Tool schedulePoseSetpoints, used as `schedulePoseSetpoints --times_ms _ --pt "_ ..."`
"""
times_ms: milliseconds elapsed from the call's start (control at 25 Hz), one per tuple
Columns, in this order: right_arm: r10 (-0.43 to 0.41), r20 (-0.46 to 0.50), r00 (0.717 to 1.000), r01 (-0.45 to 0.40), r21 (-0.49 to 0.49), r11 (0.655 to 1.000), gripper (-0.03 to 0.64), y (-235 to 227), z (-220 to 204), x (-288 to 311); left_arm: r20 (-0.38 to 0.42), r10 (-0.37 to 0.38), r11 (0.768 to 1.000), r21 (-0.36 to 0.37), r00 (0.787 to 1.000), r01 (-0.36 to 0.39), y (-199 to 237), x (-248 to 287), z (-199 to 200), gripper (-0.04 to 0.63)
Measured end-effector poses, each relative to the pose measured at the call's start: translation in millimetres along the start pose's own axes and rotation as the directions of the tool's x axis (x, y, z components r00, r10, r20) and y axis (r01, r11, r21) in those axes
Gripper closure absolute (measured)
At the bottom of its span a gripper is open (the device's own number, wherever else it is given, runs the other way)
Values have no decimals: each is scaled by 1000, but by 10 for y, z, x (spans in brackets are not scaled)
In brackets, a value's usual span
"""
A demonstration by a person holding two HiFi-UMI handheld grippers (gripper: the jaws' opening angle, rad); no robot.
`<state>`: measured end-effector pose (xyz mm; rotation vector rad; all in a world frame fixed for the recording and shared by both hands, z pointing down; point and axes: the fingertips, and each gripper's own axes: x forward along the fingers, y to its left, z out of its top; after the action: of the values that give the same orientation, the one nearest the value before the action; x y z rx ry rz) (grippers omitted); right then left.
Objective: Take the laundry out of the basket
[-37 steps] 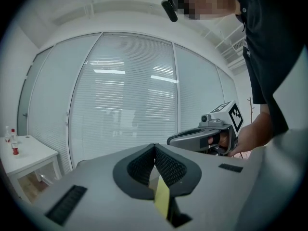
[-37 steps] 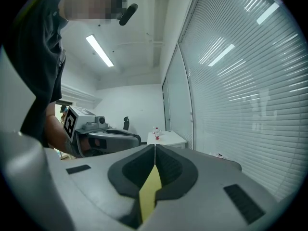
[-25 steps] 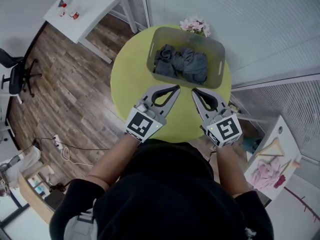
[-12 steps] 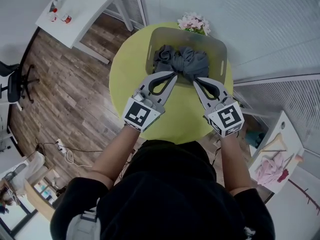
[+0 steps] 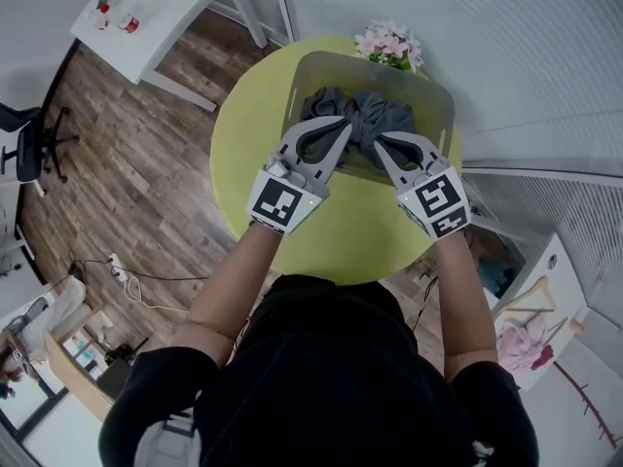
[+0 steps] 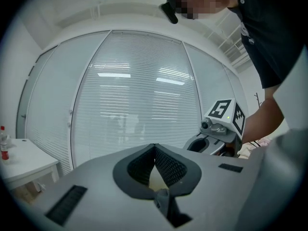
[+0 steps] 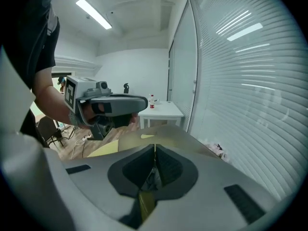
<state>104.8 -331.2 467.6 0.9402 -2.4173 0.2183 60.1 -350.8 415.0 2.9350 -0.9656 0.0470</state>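
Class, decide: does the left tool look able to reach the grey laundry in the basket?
Likely yes: the left tool sits over the open-topped basket, its tip at the grey laundry, with nothing between. Its jaws are shut and must open first.

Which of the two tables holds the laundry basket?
The round yellow-green table holds the basket; the white rectangular table, farther left, carries small bottles.

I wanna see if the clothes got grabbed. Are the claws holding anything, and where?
Nothing is held yet. The left gripper and right gripper both have their jaws shut and empty, tips by the grey laundry in the basket.
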Motion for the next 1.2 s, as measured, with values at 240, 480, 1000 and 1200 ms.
schedulePoseSetpoints --times_ms 240,480,1000,1200 --pt "61 -150 987 -71 -61 996 591 -196 -294 404 11 20 1000 10 1000 -20 296 250 -74 586" --pt "109 -295 949 -153 -133 979 591 -313 -639 740 25 38 999 35 999 -39 523 465 -182 586" --pt "177 -503 846 -317 -208 925 529 -375 -1254 1297 -18 8 999 47 1000 -7 685 778 -516 586" --pt "199 -579 791 -393 -230 890 470 -320 -1494 1471 -45 34 997 68 998 -31 745 841 -645 586"
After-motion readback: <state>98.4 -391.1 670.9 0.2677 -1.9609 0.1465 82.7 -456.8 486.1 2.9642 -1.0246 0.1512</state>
